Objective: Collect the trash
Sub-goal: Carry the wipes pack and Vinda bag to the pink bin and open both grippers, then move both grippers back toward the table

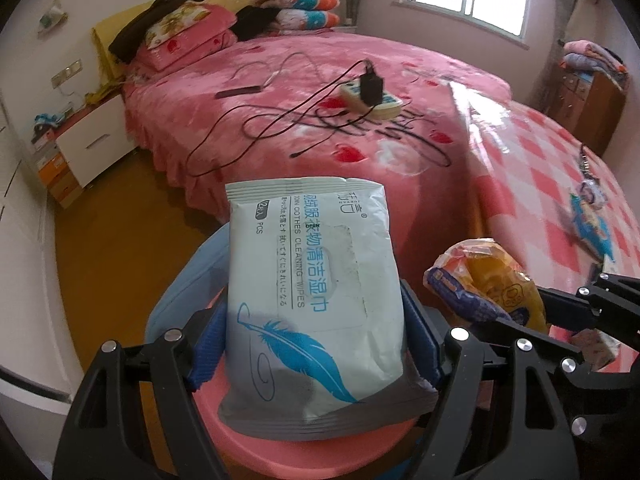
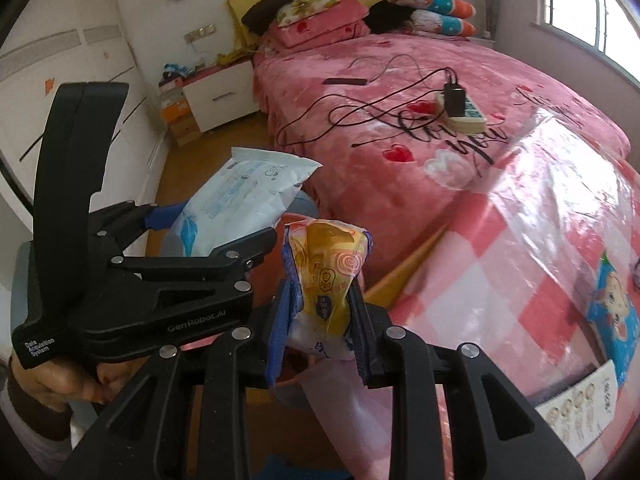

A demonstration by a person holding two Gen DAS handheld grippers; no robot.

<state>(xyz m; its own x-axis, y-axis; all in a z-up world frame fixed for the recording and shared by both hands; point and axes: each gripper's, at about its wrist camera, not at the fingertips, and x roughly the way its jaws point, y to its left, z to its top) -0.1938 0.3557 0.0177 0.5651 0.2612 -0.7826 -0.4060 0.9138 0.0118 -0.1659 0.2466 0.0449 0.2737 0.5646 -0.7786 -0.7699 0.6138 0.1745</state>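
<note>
Two pieces of trash, one per gripper — both over a pink bin.
Left gripper (image 1: 316, 344): clamped on white wipes pack (image 1: 312, 280), bin (image 1: 304, 452) directly beneath. Right gripper (image 2: 320, 336): pinching yellow snack wrapper (image 2: 328, 276) — bed (image 2: 440, 92) ahead.

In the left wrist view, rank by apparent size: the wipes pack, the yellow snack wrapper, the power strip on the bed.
1. wipes pack, though nearness to the camera inflates it.
2. yellow snack wrapper.
3. power strip, which lies farthest away.
</note>
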